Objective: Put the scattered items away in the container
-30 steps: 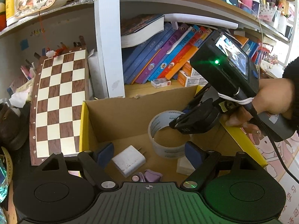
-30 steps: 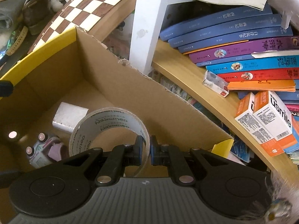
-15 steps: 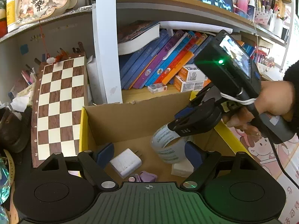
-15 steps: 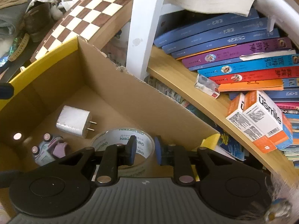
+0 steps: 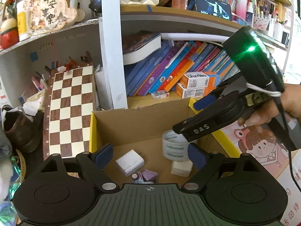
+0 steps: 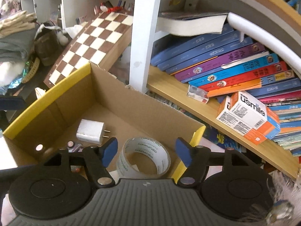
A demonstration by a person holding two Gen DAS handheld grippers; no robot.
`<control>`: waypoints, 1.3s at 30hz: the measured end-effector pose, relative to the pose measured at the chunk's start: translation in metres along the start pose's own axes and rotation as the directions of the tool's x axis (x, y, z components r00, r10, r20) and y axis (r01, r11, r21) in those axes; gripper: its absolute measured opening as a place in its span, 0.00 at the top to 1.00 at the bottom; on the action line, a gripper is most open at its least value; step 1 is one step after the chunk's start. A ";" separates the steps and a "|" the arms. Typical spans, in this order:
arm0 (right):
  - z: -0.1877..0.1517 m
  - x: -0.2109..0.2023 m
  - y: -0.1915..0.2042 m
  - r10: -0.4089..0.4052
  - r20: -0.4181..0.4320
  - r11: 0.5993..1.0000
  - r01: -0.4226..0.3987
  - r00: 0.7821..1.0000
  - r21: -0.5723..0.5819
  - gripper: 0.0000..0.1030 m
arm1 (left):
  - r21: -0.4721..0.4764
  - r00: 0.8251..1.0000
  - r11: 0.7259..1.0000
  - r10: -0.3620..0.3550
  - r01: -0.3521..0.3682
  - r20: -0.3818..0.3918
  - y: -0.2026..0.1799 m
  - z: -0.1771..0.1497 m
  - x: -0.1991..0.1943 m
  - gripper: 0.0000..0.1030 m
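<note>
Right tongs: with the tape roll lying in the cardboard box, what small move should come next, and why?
Probably lift the right tongs up and back out of the cardboard box. Their jaws stand wide open, and the tape roll lies free on the box floor near the white charger, so that item looks delivered. The left tongs are open too, holding nothing.

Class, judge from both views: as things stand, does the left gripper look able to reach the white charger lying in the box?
Probably yes: the left gripper is open, the charger lies uncovered just ahead, and the cardboard box is open-topped.
</note>
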State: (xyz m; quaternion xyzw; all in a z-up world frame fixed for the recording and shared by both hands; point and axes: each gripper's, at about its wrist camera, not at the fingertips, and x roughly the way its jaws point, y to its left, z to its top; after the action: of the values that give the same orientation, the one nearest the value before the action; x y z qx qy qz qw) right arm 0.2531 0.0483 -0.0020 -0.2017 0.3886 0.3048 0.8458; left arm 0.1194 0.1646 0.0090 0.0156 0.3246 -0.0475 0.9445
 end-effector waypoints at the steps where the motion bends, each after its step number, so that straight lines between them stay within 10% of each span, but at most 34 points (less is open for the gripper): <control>1: -0.002 -0.004 0.001 0.000 0.006 1.000 0.000 1.000 0.004 0.32 | -0.003 1.000 1.000 0.002 -0.002 0.002 -0.001 -0.001 -0.002 0.14; 39: -0.135 -0.142 -0.003 -0.100 0.116 0.967 0.069 0.988 0.245 0.09 | -0.025 0.998 0.997 0.070 -0.070 -0.004 -0.059 -0.030 -0.059 0.05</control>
State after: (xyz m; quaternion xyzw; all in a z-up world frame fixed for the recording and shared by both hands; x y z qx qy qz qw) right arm 0.1105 -0.0831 0.0260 -0.0942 0.3590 0.2314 0.8993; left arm 0.0489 0.1120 0.0222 0.0150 0.3258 -0.0100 0.9453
